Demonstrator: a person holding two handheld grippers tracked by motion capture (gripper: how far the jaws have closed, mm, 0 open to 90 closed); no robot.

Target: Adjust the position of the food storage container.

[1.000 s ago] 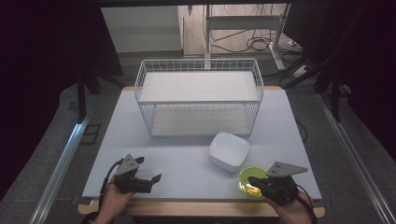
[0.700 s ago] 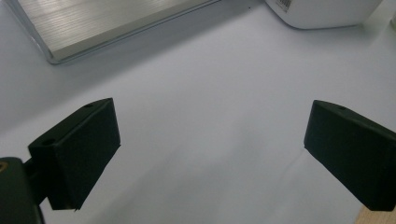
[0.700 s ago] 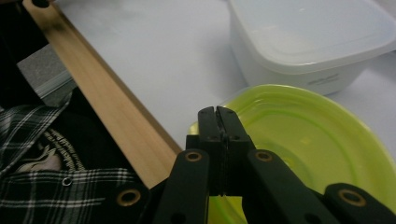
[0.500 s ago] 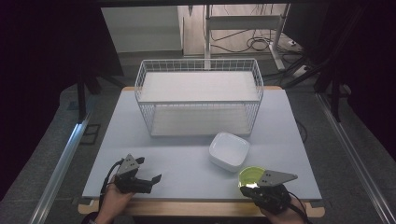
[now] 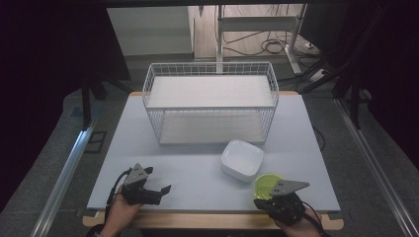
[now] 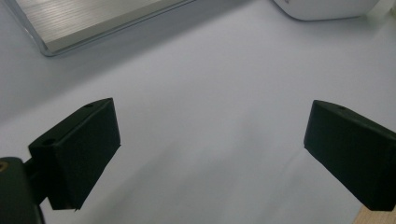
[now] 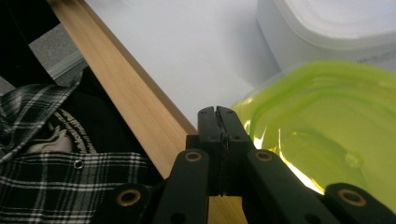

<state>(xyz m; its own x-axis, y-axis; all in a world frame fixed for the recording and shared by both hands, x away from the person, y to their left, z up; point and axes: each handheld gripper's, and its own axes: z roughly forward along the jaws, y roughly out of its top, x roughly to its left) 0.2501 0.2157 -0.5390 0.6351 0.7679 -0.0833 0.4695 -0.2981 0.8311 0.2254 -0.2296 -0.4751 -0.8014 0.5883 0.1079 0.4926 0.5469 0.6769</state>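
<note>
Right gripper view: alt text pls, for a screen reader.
The right gripper has its black jaws shut together at the rim of a green bowl, not visibly holding it. A white container sits behind the bowl on the white table, whose wooden edge runs diagonally past a plaid sleeve.

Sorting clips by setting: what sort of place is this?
Probably a lab or workshop, not a home: a bare white table, loose floor cables behind it, and metal floor rails alongside.

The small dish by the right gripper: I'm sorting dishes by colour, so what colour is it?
Translucent lime green dish, clearest in the right gripper view.
</note>
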